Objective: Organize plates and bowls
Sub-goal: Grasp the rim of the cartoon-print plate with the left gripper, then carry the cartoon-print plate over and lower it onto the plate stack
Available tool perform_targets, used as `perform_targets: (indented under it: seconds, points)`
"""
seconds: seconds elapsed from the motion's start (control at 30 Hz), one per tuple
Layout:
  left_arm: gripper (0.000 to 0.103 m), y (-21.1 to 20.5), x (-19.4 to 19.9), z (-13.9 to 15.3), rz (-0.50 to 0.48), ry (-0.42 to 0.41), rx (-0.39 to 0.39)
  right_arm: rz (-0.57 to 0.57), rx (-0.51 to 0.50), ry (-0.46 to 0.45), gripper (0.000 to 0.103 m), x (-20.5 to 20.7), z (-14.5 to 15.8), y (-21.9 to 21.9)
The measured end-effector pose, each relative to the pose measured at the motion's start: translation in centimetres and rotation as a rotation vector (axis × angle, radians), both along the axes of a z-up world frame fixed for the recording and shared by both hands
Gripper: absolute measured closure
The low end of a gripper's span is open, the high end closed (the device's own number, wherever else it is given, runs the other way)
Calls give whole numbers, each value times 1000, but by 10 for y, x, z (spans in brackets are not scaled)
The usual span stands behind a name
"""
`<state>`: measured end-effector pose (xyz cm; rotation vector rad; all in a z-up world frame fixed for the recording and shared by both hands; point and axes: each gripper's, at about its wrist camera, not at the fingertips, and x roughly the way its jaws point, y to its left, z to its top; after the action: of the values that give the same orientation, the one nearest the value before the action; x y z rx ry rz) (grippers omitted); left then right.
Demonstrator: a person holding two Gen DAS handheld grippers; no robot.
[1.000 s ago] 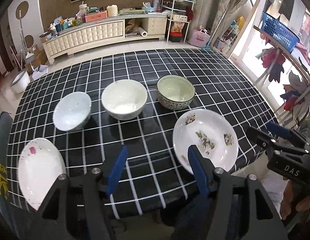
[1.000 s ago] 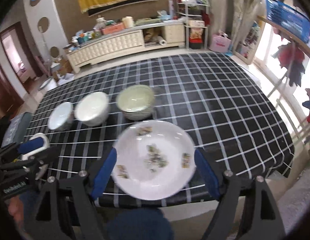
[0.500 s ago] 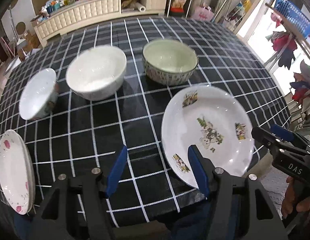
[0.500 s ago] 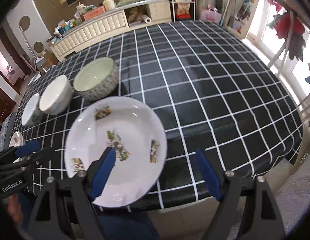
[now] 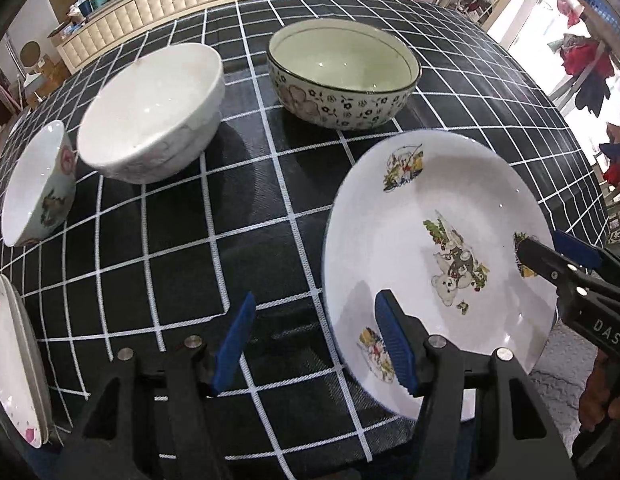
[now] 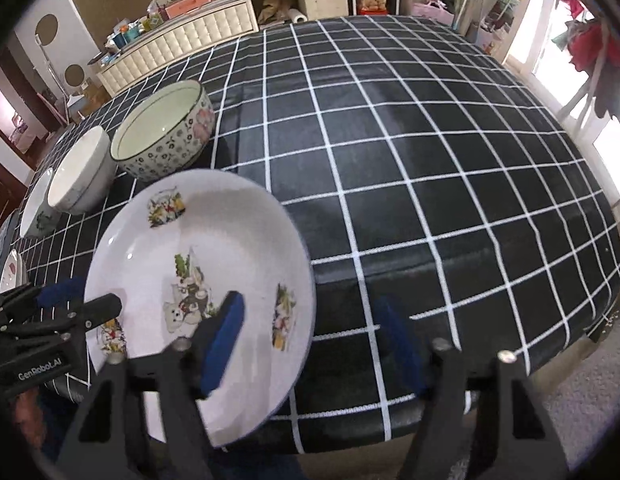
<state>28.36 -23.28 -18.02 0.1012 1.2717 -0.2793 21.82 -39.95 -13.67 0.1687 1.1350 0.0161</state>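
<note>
A white plate with cartoon pictures (image 5: 438,240) (image 6: 197,264) lies near the table's front edge. My left gripper (image 5: 314,344) is open, and its right finger overlaps the plate's near-left rim. My right gripper (image 6: 310,344) is open too, with one finger over the plate and the other beyond its right rim. Each gripper shows in the other view, the right gripper (image 5: 550,248) and the left gripper (image 6: 81,300). Behind stand a floral bowl (image 5: 342,76) (image 6: 161,136), a white bowl (image 5: 149,108) (image 6: 79,172) and a small bowl (image 5: 37,184) (image 6: 35,208).
A stack of pink-flowered plates (image 5: 13,364) (image 6: 11,272) lies at the table's front left. The black checked tablecloth (image 6: 430,160) is bare on the right half. A long cabinet (image 6: 189,32) and shelves stand beyond the table.
Both grippers have moved forward and down toward the cartoon plate, which now looks much larger. The right gripper's left finger now lies over the plate. Nothing has been gripped.
</note>
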Motion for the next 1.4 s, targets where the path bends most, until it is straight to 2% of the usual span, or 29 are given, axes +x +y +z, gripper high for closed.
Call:
perform_targets:
  seconds: [0.17,0.3,0.33,0.4,0.53,0.73,0.93,1.17,1.4]
  points:
    - [58,-4,3,-7,-6,5,-27,11,20,13,51,4,-8,-1]
    - [76,-12,3,-5,-55,-34,-18,24,25,2,60,1,-8,-1]
    - [78,-16,1,-4,-74,-45,-5,26,28,0,62,1,-7,0]
    - [78,-23,-2,-4,-93,-68,25,33,25,-7,64,-1,-6,1]
    - [79,-21,2,-4,-88,-68,12,54,24,-19,72,0,-6,8]
    - [80,-24,-3,-1,-122,-103,53,16,-1,-25,73,-2,-6,8]
    - [80,-15,-12,7,-100,-108,47,31,-32,-38,74,-6,4,21]
    - [81,18,-22,32,-56,-138,18,55,-24,-72,74,-13,27,44]
    - [81,75,-35,59,26,-177,2,119,-10,-107,74,-20,45,89]
